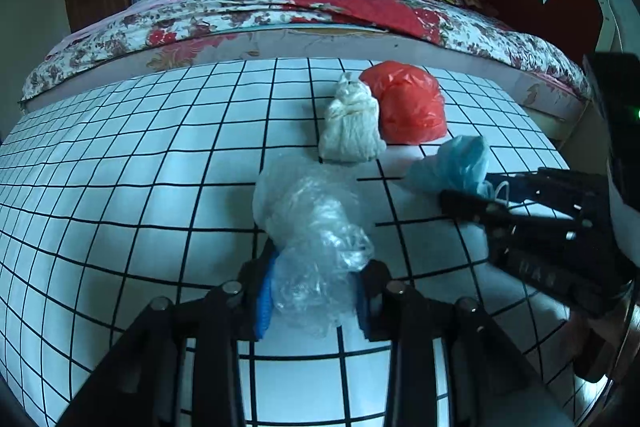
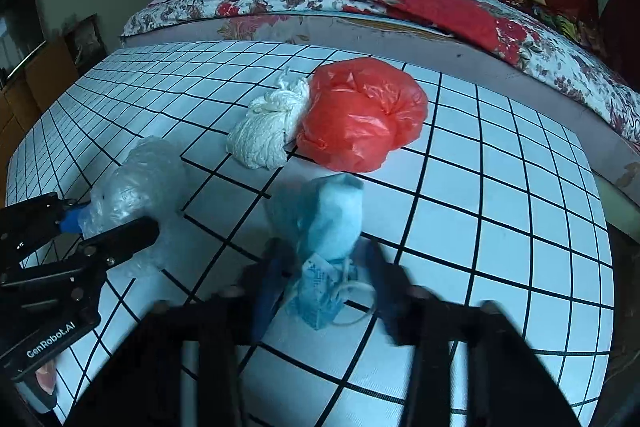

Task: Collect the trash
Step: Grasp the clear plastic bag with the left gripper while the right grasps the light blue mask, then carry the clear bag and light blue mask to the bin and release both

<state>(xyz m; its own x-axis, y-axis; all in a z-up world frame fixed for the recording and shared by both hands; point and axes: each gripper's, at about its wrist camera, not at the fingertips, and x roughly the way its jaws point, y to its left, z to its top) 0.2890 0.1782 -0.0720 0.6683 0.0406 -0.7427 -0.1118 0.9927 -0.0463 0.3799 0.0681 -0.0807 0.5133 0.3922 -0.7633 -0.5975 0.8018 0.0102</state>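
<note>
My left tongs [image 1: 312, 291] pinch the clear crumpled plastic [image 1: 308, 227] between both pads, narrow; the slick film could slide out if I lift fast; ahead of them lie the white rag [image 1: 350, 125] and red bag [image 1: 408, 103], touching each other. My right tongs [image 2: 320, 287] stand narrow around the blue mask [image 2: 328, 223], but blur hides real contact, so it may stay on the checked table [image 2: 500, 187]; its loop could snag 1 finger.

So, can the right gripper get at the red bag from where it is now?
Probably not directly. The right gripper has the blue mask between its fingers, and that mask sits between it and the red bag. Above the bag, nothing blocks the way.
</note>
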